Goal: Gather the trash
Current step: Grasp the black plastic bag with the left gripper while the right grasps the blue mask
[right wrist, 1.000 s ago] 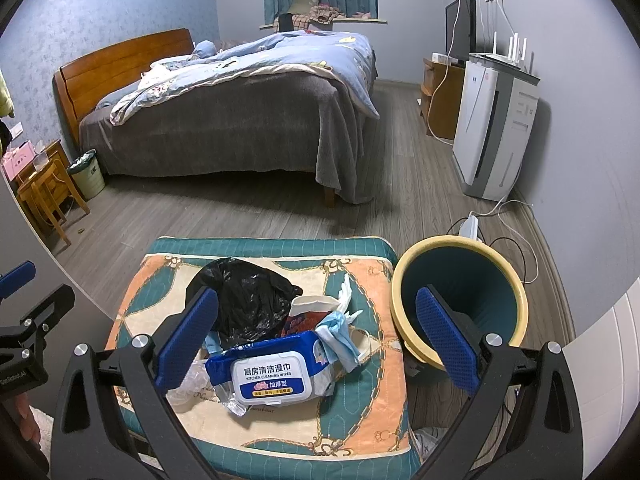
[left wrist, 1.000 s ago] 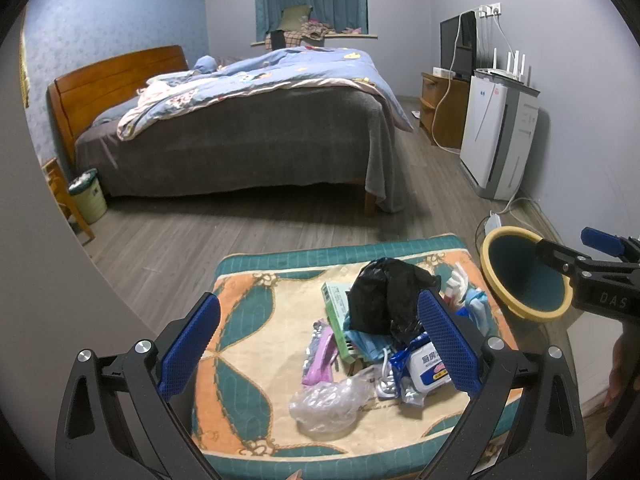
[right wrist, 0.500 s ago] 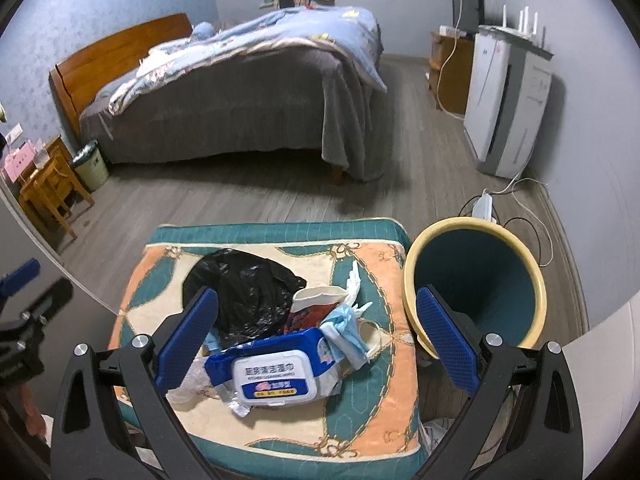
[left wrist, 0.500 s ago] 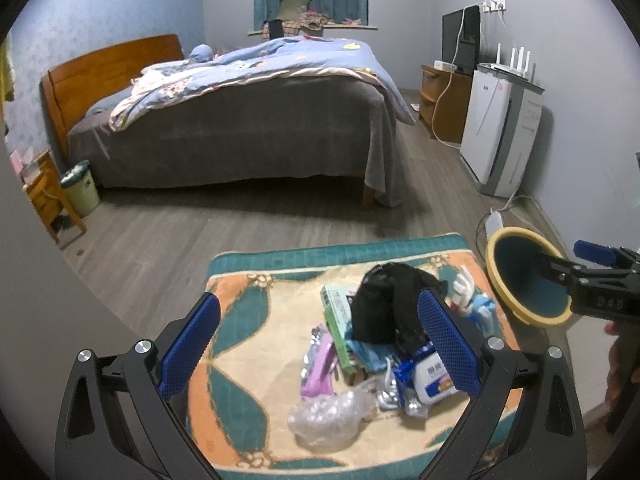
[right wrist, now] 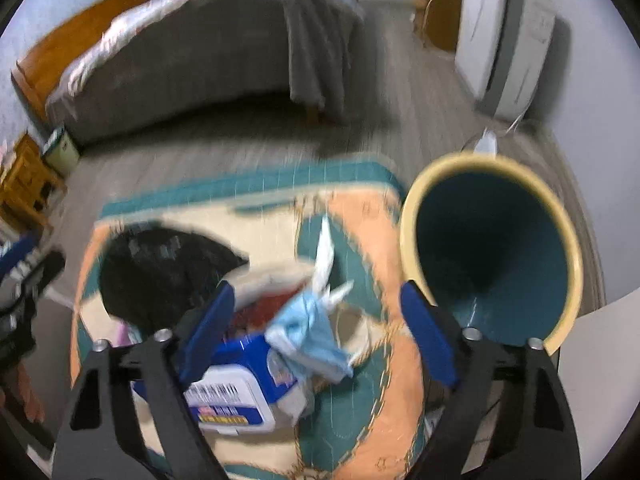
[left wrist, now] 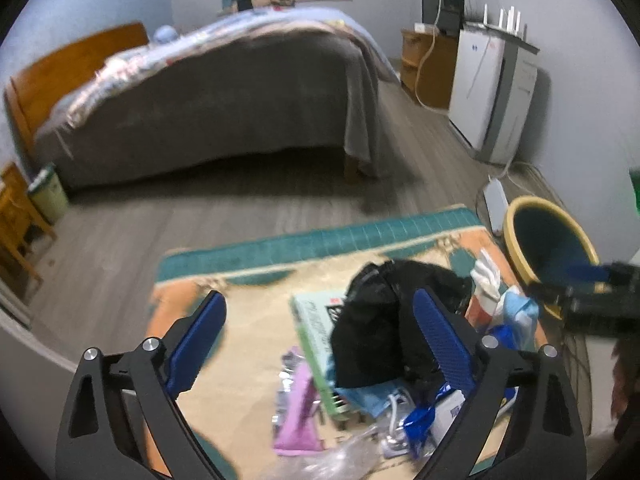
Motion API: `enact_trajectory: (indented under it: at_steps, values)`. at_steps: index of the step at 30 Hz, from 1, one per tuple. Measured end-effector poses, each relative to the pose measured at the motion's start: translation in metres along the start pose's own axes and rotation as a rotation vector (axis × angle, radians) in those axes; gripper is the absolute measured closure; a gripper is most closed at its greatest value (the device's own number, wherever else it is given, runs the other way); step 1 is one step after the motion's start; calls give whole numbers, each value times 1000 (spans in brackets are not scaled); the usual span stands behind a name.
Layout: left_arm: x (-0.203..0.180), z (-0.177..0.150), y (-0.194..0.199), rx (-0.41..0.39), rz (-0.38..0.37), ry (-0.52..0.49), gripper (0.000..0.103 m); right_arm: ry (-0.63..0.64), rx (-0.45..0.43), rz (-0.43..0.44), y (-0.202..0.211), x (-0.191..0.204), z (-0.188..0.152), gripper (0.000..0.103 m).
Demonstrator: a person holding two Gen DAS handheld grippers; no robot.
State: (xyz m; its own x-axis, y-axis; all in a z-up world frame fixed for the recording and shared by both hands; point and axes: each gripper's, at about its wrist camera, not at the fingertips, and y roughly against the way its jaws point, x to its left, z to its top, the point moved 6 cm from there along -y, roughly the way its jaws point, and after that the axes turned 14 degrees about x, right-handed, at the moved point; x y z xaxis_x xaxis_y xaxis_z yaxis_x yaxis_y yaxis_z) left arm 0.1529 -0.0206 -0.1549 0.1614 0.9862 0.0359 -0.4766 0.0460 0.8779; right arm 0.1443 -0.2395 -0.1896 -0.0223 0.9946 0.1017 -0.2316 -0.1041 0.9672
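My right gripper (right wrist: 316,328) has just been narrowing, empty, above the blue face mask (right wrist: 310,330) at centre; my left gripper (left wrist: 318,344) hangs wide open. The mask lies tangled with tissue (right wrist: 326,256); a sloppy pinch could drag both short of the bin (right wrist: 492,248), right.

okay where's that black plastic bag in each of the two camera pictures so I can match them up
Left wrist: the black plastic bag sits right of centre, low, partly behind the right finger of the left tongs.
Right wrist: the bag lies at left of centre, on the mat.
Shared landmark: the yellow-rimmed bin, at the right in both.
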Motion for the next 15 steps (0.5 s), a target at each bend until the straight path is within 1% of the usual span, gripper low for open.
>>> enact_trajectory:
  at_steps: [1, 3, 4, 5, 7, 8, 9, 10, 11, 12, 13, 14, 15]
  values:
    - [-3, -1, -8, 19, -1, -14, 10, 6, 24, 4, -5, 1, -3, 27]
    - [-11, -1, -21, 52, -12, -40, 25, -3, 53, 32, -10, 1, -6, 37]
    - [-15, 0, -28, 69, -20, -51, 27, -10, 71, 54, -13, 2, -7, 39]
    - [-18, -2, -34, 88, -28, -66, 29, -13, 83, 67, -15, 3, -8, 44]
    - [-25, -5, -41, 105, -33, -93, 33, -14, 105, 93, -18, 5, -10, 51]
    - [-28, -5, -45, 115, -33, -107, 38, -14, 113, 94, -19, 6, -10, 59]
    - [-30, -7, -47, 124, -41, -116, 49, -15, 121, 94, -20, 5, -11, 68]
    - [-29, -8, -48, 129, -45, -118, 53, -20, 128, 100, -19, 5, -11, 70]
    - [-30, -8, -48, 134, -52, -118, 61, -23, 128, 104, -18, 5, -11, 72]
    - [-30, -8, -47, 133, -64, -117, 72, -22, 125, 105, -16, 5, -10, 80]
    - [-30, -8, -45, 130, -68, -116, 79, -20, 123, 104, -15, 6, -10, 83]
    - [-29, -8, -43, 128, -75, -114, 86, -20, 120, 107, -14, 6, -8, 83]
    - [-29, -8, -40, 124, -83, -109, 87, -23, 118, 113, -13, 7, -8, 84]
